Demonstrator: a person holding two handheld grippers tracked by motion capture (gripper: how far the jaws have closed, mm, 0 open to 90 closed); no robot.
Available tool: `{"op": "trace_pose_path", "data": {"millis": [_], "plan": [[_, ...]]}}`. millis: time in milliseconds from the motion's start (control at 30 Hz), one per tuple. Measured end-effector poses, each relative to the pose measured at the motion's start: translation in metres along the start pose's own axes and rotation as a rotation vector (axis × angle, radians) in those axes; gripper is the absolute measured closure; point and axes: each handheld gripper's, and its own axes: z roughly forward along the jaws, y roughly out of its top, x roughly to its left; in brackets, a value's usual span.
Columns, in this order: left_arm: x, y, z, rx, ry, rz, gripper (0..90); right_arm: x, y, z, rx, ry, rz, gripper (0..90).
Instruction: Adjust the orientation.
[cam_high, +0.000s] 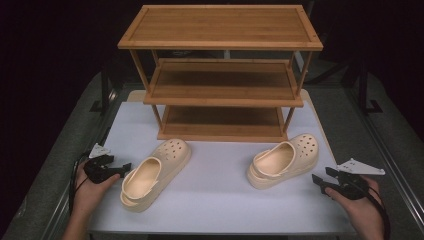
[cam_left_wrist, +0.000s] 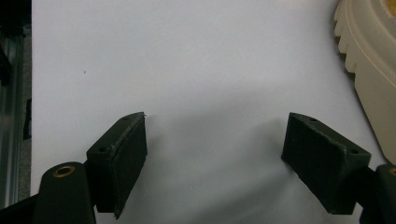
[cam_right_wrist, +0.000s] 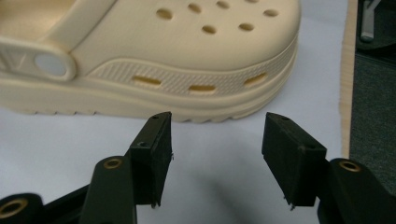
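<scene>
Two cream clogs lie on the white table (cam_high: 215, 202). The left clog (cam_high: 155, 172) points its toe toward the rack; its ribbed sole edge (cam_left_wrist: 373, 70) shows at the right of the left gripper view. My left gripper (cam_high: 124, 168) (cam_left_wrist: 215, 140) rests just left of that clog's heel, open, with bare table between its jaws. The right clog (cam_high: 282, 160) (cam_right_wrist: 163, 56) lies on its sole, its side facing my right gripper (cam_high: 318, 183) (cam_right_wrist: 217, 135). That gripper is open and a short way from the clog, touching nothing.
A three-tier wooden shoe rack (cam_high: 222, 75) stands at the back of the table, its shelves bare. The table's right edge (cam_right_wrist: 345, 84) lies close beside the right gripper, with dark floor beyond. Grey floor and metal rails flank the table.
</scene>
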Motion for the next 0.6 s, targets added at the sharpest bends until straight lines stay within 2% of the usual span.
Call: {"op": "trace_pose_path", "data": {"millis": [200,333,467,500,533,600], "plan": [[0.0,0.0,0.0,-0.002,0.0,0.001,21.2,-0.01,0.011,0.002,-0.02,-0.004,0.018,44.0],[0.0,0.0,0.0,0.0,-0.001,-0.001,21.2,-0.016,0.018,0.003,-0.034,-0.005,0.033,49.5],[0.0,0.0,0.0,0.0,0.0,-0.001,21.2,-0.024,0.026,0.006,-0.045,-0.009,0.051,61.7],[0.0,0.0,0.0,0.0,0.0,-0.001,21.2,-0.028,0.031,0.008,-0.043,-0.008,0.061,68.5],[0.0,0.0,0.0,0.0,0.0,-0.001,21.2,-0.028,0.031,0.008,-0.043,-0.008,0.061,68.5],[0.0,0.0,0.0,0.0,-0.001,-0.001,21.2,-0.032,0.035,0.011,-0.045,-0.013,0.069,75.6]]}}
